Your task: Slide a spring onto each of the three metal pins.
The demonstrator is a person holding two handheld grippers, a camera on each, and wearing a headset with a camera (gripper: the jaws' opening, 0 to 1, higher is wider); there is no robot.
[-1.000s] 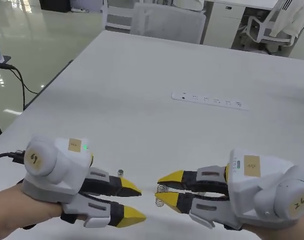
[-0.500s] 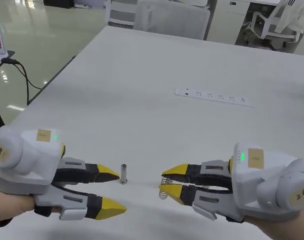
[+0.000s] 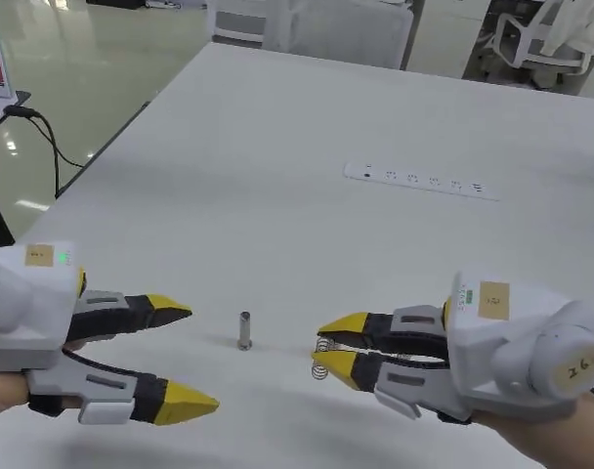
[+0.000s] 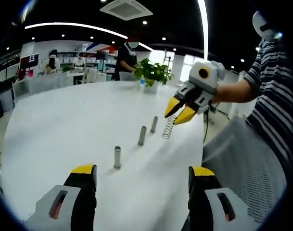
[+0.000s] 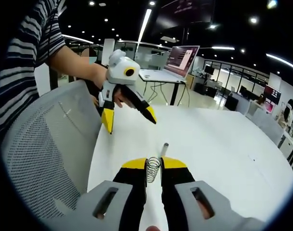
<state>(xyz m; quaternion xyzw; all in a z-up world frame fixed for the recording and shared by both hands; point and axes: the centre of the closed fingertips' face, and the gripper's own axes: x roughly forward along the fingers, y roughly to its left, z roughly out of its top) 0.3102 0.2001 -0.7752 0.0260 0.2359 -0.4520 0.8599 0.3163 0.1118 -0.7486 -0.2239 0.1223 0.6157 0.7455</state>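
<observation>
where the head view looks down on the white table (image 3: 277, 147): left gripper (image 3: 194, 357), jaws spread wide, nothing between them; right gripper (image 3: 323, 345), jaws narrow, pinching a spring (image 3: 319, 371) at the tips; one upright pin (image 3: 244, 330) between the two grippers, apart from both; power strip (image 3: 419, 181) farther back.
left gripper view: own jaws wide; three bare pins upright in a row on the table, nearest pin (image 4: 117, 157), middle pin (image 4: 142, 135), far pin (image 4: 153, 124); spring (image 4: 168, 126) hanging tilted from the right gripper (image 4: 180, 108), just beside the far pin.
right gripper view: own jaws clamped on the spring (image 5: 153, 169), coil upright; a pin (image 5: 164, 148) just beyond the tips; left gripper (image 5: 129, 120) above the table, spread; laptop (image 5: 182, 57) behind.
</observation>
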